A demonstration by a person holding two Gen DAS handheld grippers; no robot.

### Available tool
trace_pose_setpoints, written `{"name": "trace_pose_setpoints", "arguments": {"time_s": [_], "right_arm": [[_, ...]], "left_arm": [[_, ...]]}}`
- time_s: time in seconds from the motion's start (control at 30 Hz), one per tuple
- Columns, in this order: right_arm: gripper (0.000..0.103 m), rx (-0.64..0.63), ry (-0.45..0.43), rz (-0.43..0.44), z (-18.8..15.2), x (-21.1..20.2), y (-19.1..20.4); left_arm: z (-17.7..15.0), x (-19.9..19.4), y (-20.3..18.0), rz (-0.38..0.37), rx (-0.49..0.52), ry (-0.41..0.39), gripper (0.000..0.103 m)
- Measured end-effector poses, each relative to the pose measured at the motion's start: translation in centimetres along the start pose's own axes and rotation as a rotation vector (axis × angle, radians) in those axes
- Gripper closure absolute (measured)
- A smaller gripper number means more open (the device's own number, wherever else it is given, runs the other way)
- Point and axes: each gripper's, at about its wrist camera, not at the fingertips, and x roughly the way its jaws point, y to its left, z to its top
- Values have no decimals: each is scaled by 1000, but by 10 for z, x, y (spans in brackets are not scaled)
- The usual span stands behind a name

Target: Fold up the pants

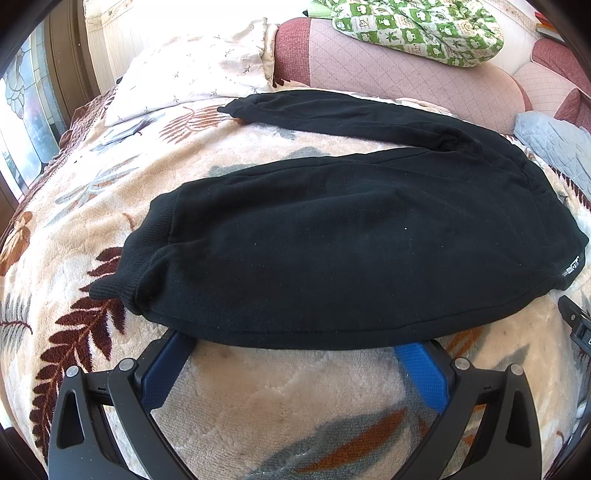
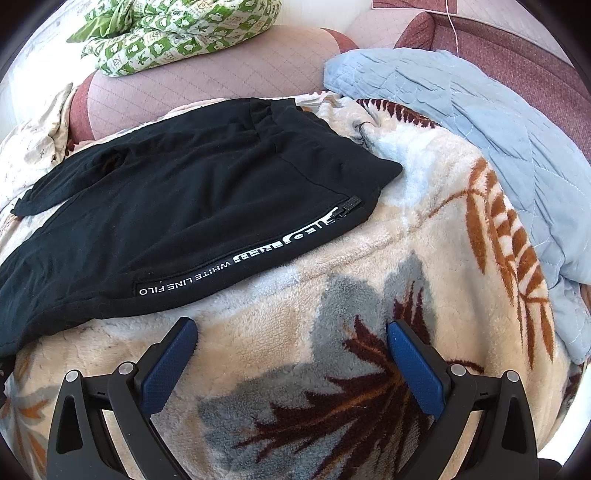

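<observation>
Black sweatpants (image 1: 332, 240) lie spread flat on a leaf-patterned fleece blanket (image 1: 277, 398), legs to the left, waistband to the right. The near leg ends in a ribbed cuff (image 1: 122, 266); the far leg (image 1: 314, 110) lies behind it. My left gripper (image 1: 295, 345) is open and empty, its fingertips at the near leg's lower hem. In the right wrist view the waist end of the pants (image 2: 192, 206), with white lettering and a zipper (image 2: 347, 208), lies ahead and to the left. My right gripper (image 2: 291, 326) is open and empty above the blanket (image 2: 332, 295), just short of the pants.
A pink quilted headboard (image 1: 388, 70) carries a green-and-white patterned cloth (image 1: 417, 29). A cream pillow (image 1: 192, 70) is at the back left. A light blue quilt (image 2: 480, 147) lies bunched to the right. A window (image 1: 22, 110) is on the far left.
</observation>
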Motion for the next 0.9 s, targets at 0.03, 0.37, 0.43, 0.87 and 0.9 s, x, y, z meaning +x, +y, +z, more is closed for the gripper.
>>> {"name": "trace_pose_setpoints", "arguments": {"time_s": [0.03, 0.37, 0.43, 0.87, 0.9], "right_arm": [[0, -2, 0, -3, 0, 0, 0], [0, 1, -2, 0, 0, 0, 1], [0, 3, -4, 3, 0, 0, 0], [0, 7, -8, 7, -1, -3, -1], [0, 6, -8, 6, -1, -3, -1]], "left_arm": [[0, 0, 0, 0, 0, 0, 0], [0, 0, 0, 0, 0, 0, 0], [0, 0, 0, 0, 1, 0, 0], [0, 0, 0, 0, 1, 0, 0], [0, 0, 0, 0, 0, 0, 0]]}}
